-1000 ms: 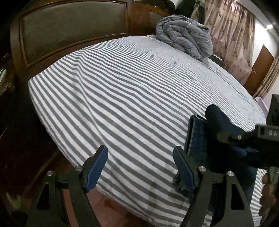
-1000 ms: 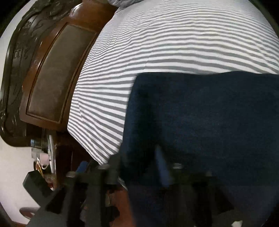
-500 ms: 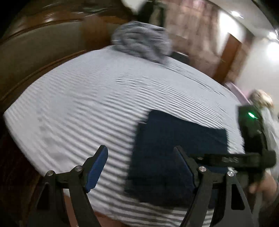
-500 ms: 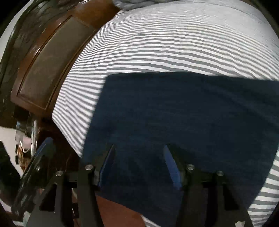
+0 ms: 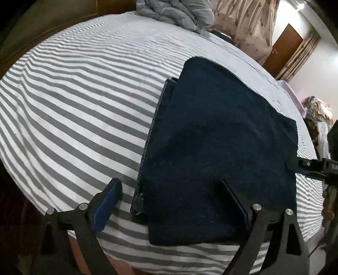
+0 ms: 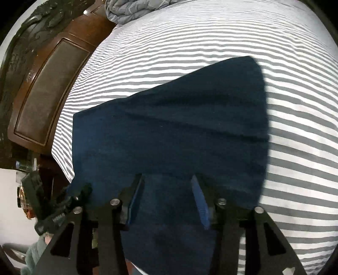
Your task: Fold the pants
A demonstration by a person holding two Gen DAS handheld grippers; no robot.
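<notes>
Dark blue denim pants [image 5: 217, 137] lie folded flat in a rectangle on the striped bed, near its front edge; they also fill the middle of the right wrist view [image 6: 169, 135]. My left gripper [image 5: 169, 198] is open and empty, just above the pants' near left corner. My right gripper [image 6: 166, 196] is open and empty, low over the pants' near edge. The right gripper also shows at the far right of the left wrist view [image 5: 316, 167]. The left gripper shows at the lower left of the right wrist view [image 6: 63, 203].
The bed has a grey-and-white striped sheet [image 5: 74, 101] and a dark wooden headboard [image 6: 42, 88]. A rolled grey blanket [image 5: 175, 12] lies at the far end. Curtains [image 5: 243, 27] and a brown door [image 5: 283, 50] stand beyond the bed.
One second ago my right gripper held the pants bunched at the bed's edge. It let go, and the pants now lie flat. Both grippers have drawn back and risen slightly.
</notes>
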